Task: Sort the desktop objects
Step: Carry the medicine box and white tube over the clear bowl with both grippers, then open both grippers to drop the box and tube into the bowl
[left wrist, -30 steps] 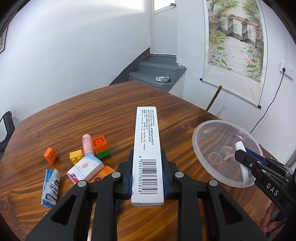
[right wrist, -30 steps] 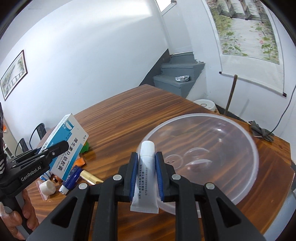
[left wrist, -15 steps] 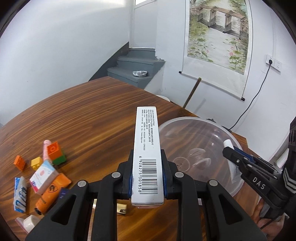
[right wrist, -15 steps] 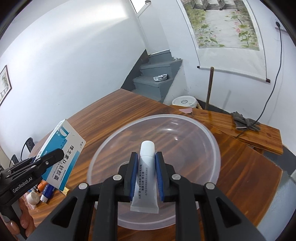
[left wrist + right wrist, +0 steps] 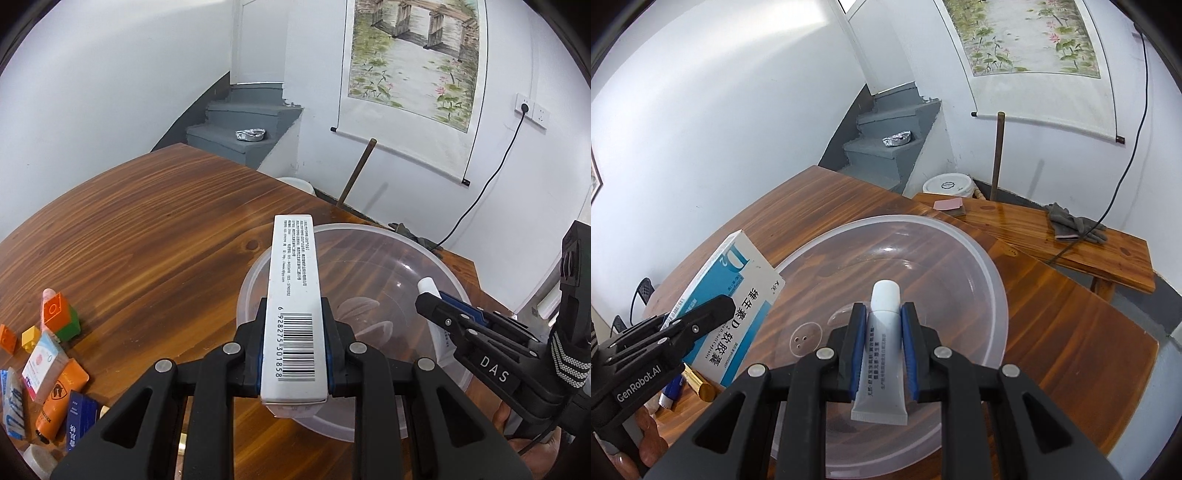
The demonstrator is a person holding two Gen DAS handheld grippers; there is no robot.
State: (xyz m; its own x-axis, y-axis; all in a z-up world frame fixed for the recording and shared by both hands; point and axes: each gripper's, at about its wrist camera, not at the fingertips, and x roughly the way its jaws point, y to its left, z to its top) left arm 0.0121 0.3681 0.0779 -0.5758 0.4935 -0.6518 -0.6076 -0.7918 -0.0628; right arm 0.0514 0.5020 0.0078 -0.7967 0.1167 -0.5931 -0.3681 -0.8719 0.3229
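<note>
left wrist view: the left gripper has its jaws clamped on one long white medicine box, barcode side up, its far end reaching over the rim of the single clear plastic bowl on the wooden counter. at the right the right gripper hangs over the bowl with a white tube in it. at the left edge lies a cluster: four toy bricks, namely an orange brick stacked on a green one, a yellow brick and another orange brick; just beside them a pink-and-white small box, an orange tube and a dark blue item. half a second ago the bowl sat further right of the box; now the box overlaps it.

right wrist view: the right gripper has its jaws clamped on the one white tube, cap forward, above the inside of the bowl. at the left the left gripper holds the blue-and-white medicine box tilted, its corner over the bowl's rim. one gold cylinder and a blue-capped item lie on the counter beneath. a bench carrying a grey glove stands beyond. the box stands nearer the bowl than before.
</note>
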